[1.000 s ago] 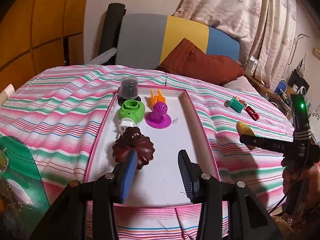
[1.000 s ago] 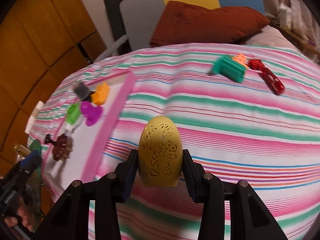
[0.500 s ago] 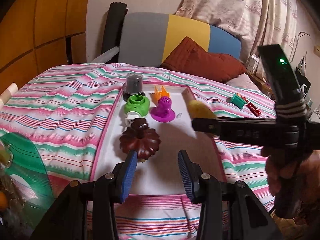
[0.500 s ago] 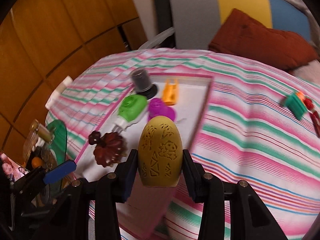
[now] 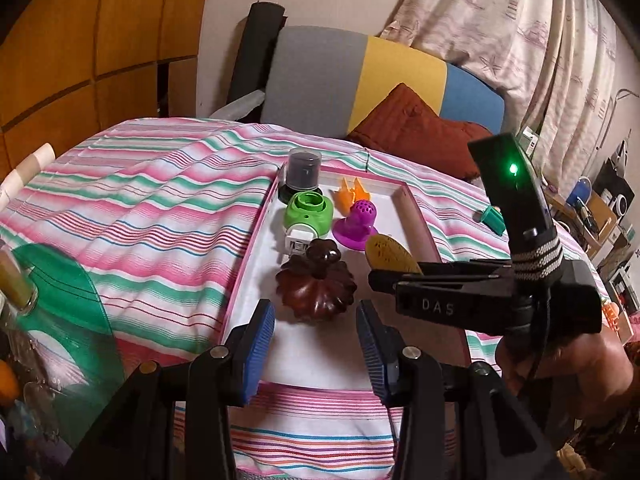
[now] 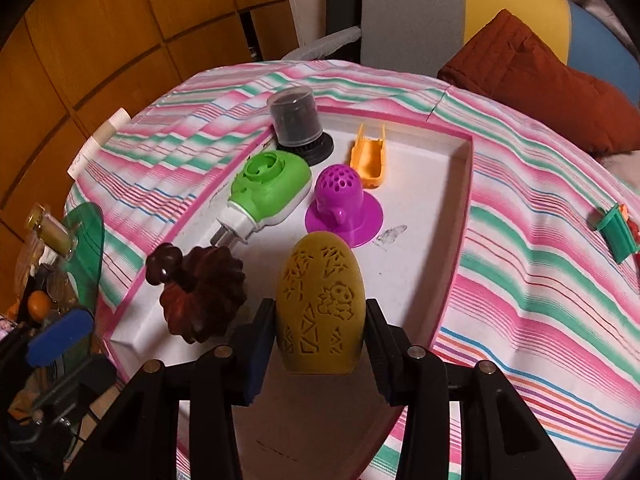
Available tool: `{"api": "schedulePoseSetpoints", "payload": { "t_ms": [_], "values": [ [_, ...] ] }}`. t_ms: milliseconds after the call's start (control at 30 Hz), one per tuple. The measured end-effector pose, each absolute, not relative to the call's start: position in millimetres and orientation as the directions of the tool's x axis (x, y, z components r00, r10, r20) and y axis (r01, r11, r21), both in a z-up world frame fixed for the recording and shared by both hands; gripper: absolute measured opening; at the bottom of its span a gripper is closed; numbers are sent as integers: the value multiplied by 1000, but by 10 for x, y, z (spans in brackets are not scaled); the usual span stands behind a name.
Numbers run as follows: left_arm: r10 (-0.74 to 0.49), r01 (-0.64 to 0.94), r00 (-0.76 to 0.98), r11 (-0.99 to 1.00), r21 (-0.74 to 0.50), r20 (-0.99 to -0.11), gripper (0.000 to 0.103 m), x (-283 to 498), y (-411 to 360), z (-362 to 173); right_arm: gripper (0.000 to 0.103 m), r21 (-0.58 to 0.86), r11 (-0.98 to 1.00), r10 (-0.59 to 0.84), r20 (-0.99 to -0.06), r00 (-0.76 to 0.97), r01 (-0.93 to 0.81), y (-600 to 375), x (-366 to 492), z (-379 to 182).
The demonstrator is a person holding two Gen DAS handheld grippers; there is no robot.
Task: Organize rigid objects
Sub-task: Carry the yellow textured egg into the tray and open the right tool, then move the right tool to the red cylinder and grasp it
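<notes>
You have one pink-rimmed tray (image 6: 464,208), five pieces in it — one black-capped jar (image 6: 296,120), one green plug-in (image 6: 272,188), one orange clip (image 6: 370,156), one purple strainer (image 6: 342,204), one brown pumpkin-shaped lid (image 6: 200,292) — one yellow egg (image 6: 322,308), one green piece (image 6: 616,234) on the bedspread.

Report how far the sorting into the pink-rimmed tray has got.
Done: five pieces sit in the tray: black jar, green plug-in, orange clip, purple strainer, brown flower piece. In hand: the right gripper holds the yellow egg over the tray. Left: green toy and neighbours on the bedspread.
</notes>
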State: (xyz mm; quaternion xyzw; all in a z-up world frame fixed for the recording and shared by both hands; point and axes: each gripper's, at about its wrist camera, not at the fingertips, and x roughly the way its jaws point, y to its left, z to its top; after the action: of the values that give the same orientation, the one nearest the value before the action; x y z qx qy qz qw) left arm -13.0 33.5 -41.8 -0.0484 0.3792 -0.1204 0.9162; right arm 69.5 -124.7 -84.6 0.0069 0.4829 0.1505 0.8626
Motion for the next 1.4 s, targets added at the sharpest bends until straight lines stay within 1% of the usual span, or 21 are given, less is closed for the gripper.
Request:
{"api": "schedulePoseSetpoints", "payload": {
  "t_ms": [100, 233, 467, 567, 733, 1033, 1400],
  "values": [
    [-256, 182, 684, 967, -181, -682, 43, -124, 335, -420, 45, 183, 949, 293, -816, 498, -257, -1281, 650, -804],
    [-263, 187, 681, 965, -186, -683, 43, -128, 316, -427, 45, 167, 946, 297, -790, 537, -278, -1322, 530, -662],
    [-287, 213, 668, 958, -193, -686, 43, -155, 219, -432, 45, 186, 949, 304, -760, 575, -255, -1484, 391, -507],
    [-293, 229, 666, 956, -185, -686, 43, -171, 158, -420, 45, 174, 953, 292, -747, 597, -248, -1562, 340, -444],
    [-311, 255, 661, 949, -186, -683, 43, -199, 59, -383, 49, 142, 968, 244, -741, 626, -209, -1806, 303, -410],
    [-353, 324, 642, 929, -176, -680, 43, -229, -249, -318, 49, 117, 989, 146, -758, 635, -88, -2546, 301, -491],
    [-419, 420, 603, 890, -176, -679, 43, -169, -750, -187, 49, 0, 994, -72, -770, 635, 113, -3779, 350, -609]
  ]
}}
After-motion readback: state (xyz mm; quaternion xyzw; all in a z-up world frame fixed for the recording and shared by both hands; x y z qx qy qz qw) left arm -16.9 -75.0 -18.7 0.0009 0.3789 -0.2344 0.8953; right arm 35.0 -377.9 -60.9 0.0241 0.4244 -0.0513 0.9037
